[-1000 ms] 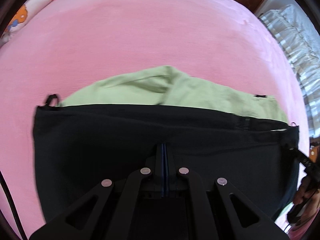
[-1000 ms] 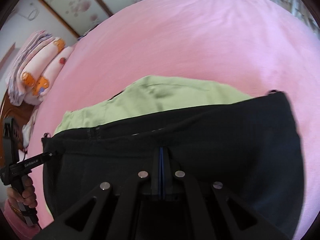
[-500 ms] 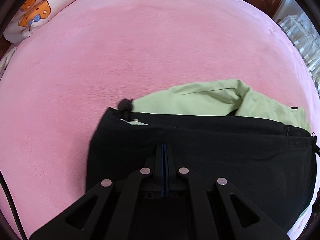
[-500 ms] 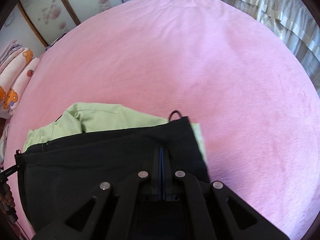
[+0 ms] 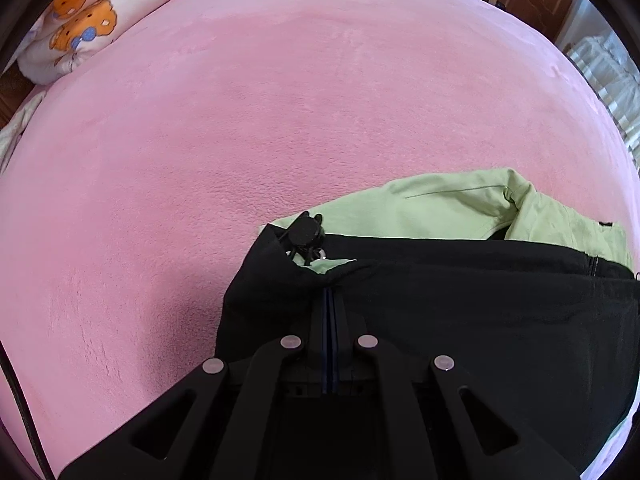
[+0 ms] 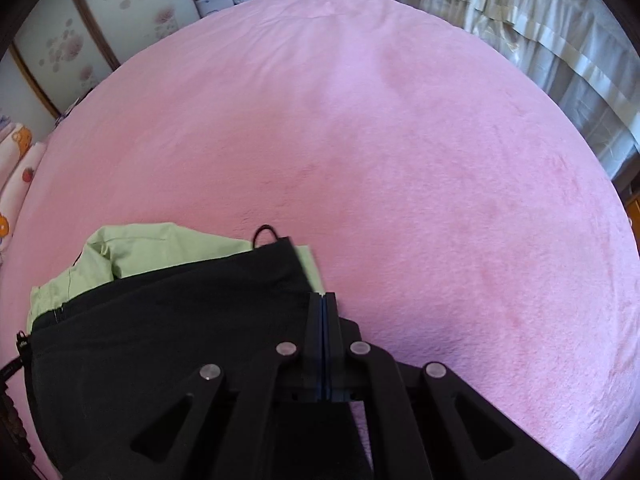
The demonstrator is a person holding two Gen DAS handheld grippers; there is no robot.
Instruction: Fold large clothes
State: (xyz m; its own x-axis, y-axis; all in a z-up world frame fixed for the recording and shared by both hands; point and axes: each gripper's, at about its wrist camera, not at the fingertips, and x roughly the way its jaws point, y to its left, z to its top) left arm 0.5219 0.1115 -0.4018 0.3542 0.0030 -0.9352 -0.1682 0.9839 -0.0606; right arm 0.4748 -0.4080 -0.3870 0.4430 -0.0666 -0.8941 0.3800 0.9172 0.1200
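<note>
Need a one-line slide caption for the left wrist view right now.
Left gripper shut on the black-and-green garment, holding its black edge over the pink blanket.

**Black garment pinched over the pink bed**

We see our left tongs (image 5: 329, 292) pressed together on the black garment (image 5: 460, 312), its light green side (image 5: 452, 204) showing beyond. A black cord knot (image 5: 306, 231) sits at the corner. A cartoon-print blanket (image 5: 92, 20) lies on the pink bed (image 5: 240, 120).

Pink plush bedspread (image 5: 240, 128) — cartoon-print bedding (image 5: 92, 28) at its edge, pale curtains (image 6: 540, 28) beyond
</note>
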